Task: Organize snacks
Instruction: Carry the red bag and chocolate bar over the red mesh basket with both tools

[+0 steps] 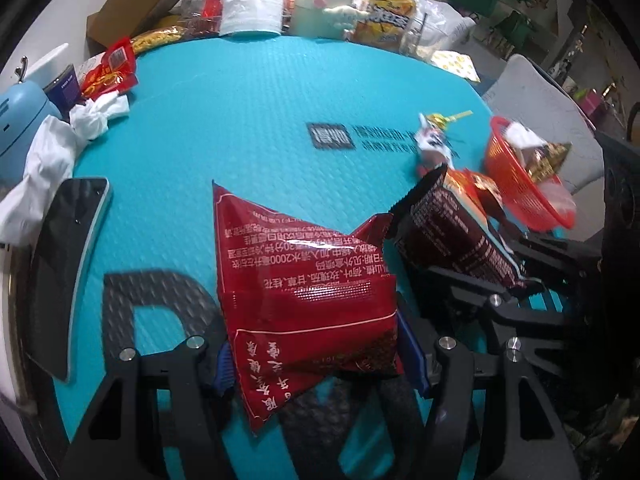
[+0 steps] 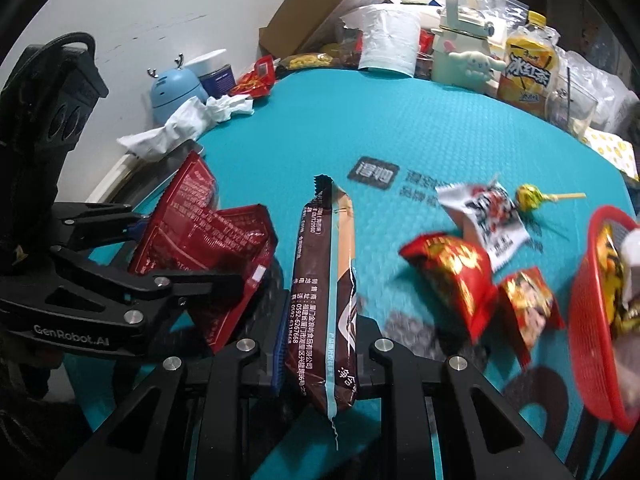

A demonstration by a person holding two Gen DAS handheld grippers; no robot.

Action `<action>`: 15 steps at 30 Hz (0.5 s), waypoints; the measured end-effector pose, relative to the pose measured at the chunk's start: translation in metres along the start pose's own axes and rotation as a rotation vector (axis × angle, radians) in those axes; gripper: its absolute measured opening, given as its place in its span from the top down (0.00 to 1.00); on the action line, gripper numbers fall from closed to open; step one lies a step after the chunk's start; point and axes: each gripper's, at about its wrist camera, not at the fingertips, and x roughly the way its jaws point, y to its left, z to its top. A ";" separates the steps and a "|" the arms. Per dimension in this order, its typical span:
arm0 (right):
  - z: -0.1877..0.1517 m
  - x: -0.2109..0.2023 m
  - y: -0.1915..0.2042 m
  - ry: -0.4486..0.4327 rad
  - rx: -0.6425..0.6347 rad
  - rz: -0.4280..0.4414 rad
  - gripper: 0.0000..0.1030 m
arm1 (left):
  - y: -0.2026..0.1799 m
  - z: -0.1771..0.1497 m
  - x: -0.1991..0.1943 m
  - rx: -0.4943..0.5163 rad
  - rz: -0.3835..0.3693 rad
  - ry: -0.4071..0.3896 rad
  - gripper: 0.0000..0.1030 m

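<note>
My left gripper (image 1: 320,364) is shut on a dark red snack bag (image 1: 304,280) with white print, held above the teal mat. That bag (image 2: 200,248) and the left gripper (image 2: 180,264) also show at the left of the right wrist view. My right gripper (image 2: 320,364) is shut on a long brown wrapped bar (image 2: 324,288); it appears again (image 1: 456,232) at the right of the left wrist view. A red mesh basket (image 2: 592,344) (image 1: 516,188) with snacks inside stands at the right edge. Loose on the mat lie a red-gold packet (image 2: 452,276), a small red packet (image 2: 528,304), a white packet (image 2: 488,216) and a lollipop (image 2: 528,196).
A phone (image 1: 68,256) lies at the mat's left edge beside crumpled tissue (image 1: 96,114). Along the back stand a blue speaker (image 2: 176,88), a paper roll (image 2: 388,40), a cream kettle (image 2: 460,48), an iced tea bottle (image 2: 528,68) and a cardboard box (image 2: 320,12). A grey chair (image 1: 536,104) stands at right.
</note>
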 end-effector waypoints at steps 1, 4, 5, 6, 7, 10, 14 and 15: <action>-0.002 -0.002 0.000 0.000 0.001 -0.001 0.78 | -0.002 -0.003 -0.001 0.004 -0.003 0.006 0.38; -0.012 -0.010 -0.001 0.003 0.000 -0.010 0.78 | -0.010 -0.010 -0.001 0.015 -0.006 0.019 0.38; -0.016 -0.013 -0.002 0.005 -0.001 -0.015 0.78 | -0.013 -0.013 -0.002 0.019 -0.004 0.020 0.38; -0.019 -0.016 -0.003 0.004 -0.001 -0.020 0.78 | -0.014 -0.014 -0.001 0.020 -0.001 0.021 0.38; -0.022 -0.019 -0.004 0.004 0.002 -0.024 0.78 | -0.015 -0.014 0.000 0.020 0.001 0.023 0.38; -0.029 -0.025 -0.008 -0.004 0.010 -0.036 0.78 | -0.021 -0.013 0.004 0.037 0.025 0.023 0.38; -0.034 -0.027 -0.010 -0.018 0.023 -0.037 0.77 | -0.025 -0.013 0.007 0.055 0.051 0.006 0.36; -0.035 -0.027 -0.010 -0.025 0.022 -0.037 0.77 | -0.025 -0.013 0.008 0.056 0.053 0.003 0.36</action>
